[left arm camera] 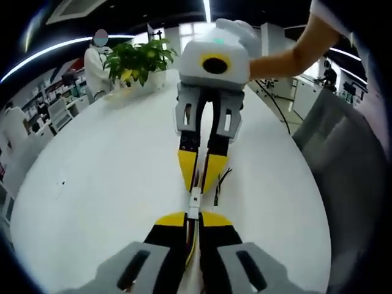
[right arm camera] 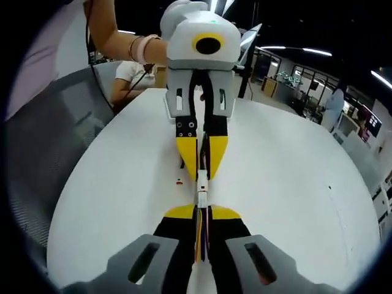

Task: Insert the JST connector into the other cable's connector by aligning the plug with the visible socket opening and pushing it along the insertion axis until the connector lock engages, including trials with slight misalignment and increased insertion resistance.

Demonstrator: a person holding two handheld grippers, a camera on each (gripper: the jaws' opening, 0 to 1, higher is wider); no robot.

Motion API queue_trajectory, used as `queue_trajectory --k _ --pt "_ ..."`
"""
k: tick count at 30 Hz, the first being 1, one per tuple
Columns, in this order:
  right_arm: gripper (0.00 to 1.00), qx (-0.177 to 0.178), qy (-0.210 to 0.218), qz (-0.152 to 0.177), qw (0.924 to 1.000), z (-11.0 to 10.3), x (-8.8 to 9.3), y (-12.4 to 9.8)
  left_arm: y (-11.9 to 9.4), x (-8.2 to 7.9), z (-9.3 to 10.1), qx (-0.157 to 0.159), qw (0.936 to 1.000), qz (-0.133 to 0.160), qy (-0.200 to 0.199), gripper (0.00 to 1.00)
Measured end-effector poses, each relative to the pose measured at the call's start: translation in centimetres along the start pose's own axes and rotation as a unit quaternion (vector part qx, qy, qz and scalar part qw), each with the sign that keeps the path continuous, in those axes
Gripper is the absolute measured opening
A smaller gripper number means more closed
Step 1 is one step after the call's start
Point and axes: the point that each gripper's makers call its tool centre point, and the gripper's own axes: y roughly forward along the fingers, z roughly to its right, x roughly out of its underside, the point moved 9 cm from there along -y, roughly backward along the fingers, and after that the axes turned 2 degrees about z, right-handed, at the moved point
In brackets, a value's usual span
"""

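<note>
We are holding both grippers nose to nose over the white table [left arm camera: 92, 184]: in the left gripper view the left gripper [left arm camera: 193, 215], at the bottom centre, is pinched nearly closed on a thin bundle of wires, and the right gripper [left arm camera: 201, 171] is coming down from the upper centre, likewise clamped on its own cable. Between the yellow tips sits the small white JST connector [left arm camera: 194, 203], mid-frame, and in the right gripper view it [right arm camera: 201, 187] appears as two pale housings touching end to end; whether the lock is engaged we cannot tell. We are judging these parts as very light, rigid but brittle plastic on limp wires, so we are gripping close behind each housing, since wire alone would buckle under push. A potted plant [left arm camera: 139, 60] stands at the upper left.
</note>
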Motion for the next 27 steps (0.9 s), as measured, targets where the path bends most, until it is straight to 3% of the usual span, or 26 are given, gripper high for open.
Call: queue_trajectory --k 5,27 --pt "0.02 -0.002 0.022 -0.004 0.9997 -0.12 0.00 0.11 0.07 0.04 0.14 0.004 0.9999 -0.002 0.012 0.00" --pt "0.02 -0.005 0.027 -0.019 0.9994 -0.13 0.09 0.51 0.40 -0.06 0.31 0.006 0.9996 0.013 0.025 0.00"
